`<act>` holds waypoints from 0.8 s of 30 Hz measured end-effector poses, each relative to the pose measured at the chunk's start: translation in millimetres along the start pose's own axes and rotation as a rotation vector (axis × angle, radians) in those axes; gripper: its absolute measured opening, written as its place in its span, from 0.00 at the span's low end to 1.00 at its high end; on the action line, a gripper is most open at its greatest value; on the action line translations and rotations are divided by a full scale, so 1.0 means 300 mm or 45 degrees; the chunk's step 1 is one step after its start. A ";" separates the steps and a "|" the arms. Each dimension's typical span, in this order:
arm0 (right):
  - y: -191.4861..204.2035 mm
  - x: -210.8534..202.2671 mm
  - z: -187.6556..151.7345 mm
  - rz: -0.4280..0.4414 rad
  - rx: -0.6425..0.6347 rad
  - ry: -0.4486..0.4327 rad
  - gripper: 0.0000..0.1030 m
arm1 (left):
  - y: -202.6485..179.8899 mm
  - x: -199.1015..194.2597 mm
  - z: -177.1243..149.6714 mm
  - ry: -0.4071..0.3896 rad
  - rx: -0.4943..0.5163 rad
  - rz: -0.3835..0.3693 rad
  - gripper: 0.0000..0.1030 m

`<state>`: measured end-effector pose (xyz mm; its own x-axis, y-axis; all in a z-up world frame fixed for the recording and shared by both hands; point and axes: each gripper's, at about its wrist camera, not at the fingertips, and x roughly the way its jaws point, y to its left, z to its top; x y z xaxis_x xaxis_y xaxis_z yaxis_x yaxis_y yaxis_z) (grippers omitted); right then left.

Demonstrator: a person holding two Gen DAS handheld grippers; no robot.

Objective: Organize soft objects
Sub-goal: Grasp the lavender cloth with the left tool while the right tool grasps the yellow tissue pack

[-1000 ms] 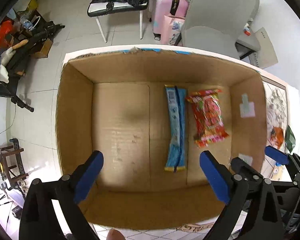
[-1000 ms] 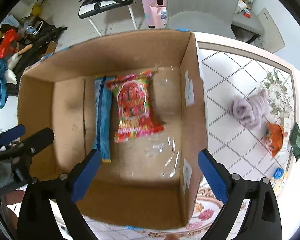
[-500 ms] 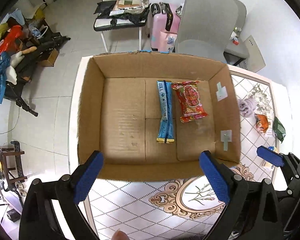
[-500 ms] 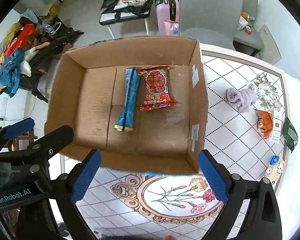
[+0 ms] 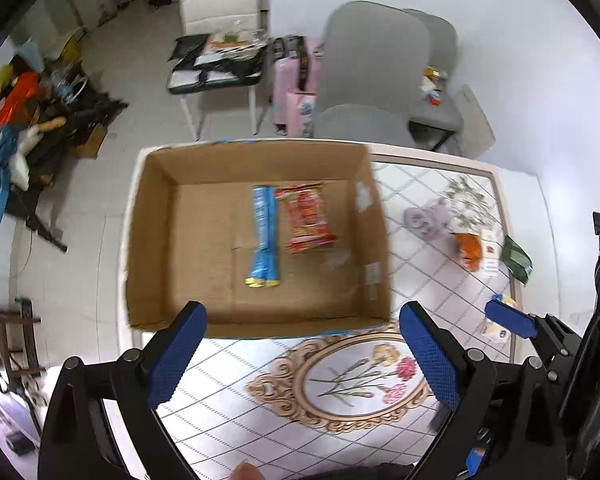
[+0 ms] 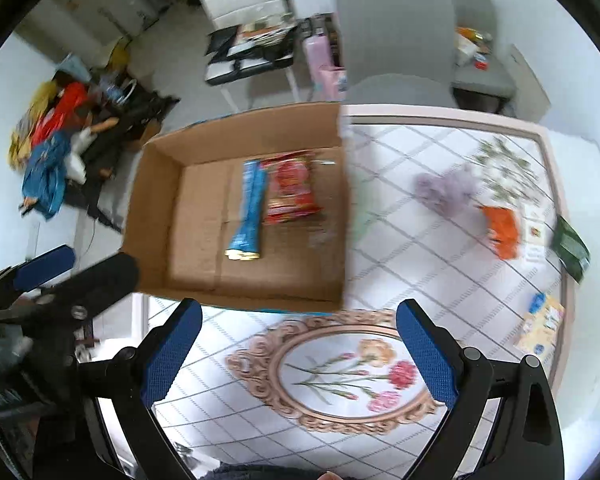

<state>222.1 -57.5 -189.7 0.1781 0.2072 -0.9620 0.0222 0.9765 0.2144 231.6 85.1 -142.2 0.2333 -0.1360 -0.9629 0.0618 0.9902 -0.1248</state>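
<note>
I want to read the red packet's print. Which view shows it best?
The left wrist view: the red packet lies flat in the box beside the blue packet, fairly sharp, though its print stays too small to read. The right wrist view shows it too, smeared by motion blur.

Bright even daylight, motion blur, fisheye-bent edges

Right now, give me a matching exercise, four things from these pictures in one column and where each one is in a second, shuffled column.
Things:
1. red snack packet
2. purple soft toy
3. left gripper
4. pink suitcase

Places:
A. on the floor behind the table
B. inside the cardboard box
C. open, above the flower tile
D. on the table, right of the box

Pairs: 1-B, 2-D, 3-C, 4-A
</note>
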 end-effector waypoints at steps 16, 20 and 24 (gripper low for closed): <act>-1.087 0.135 -0.118 -0.283 0.568 0.200 0.96 | -0.787 0.612 0.206 0.285 0.595 0.163 0.96; -1.182 0.268 -0.144 -0.274 0.618 0.307 0.96 | -0.877 0.809 0.247 0.358 0.697 0.247 0.96; -1.212 0.373 -0.154 -0.243 0.634 0.378 0.96 | -0.913 0.952 0.283 0.434 0.747 0.281 0.96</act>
<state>188.4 -386.8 -383.1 -0.1543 0.1089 -0.9820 0.4965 0.8678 0.0182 363.7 -227.6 -362.5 -0.0099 0.1775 -0.9841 0.5824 0.8010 0.1386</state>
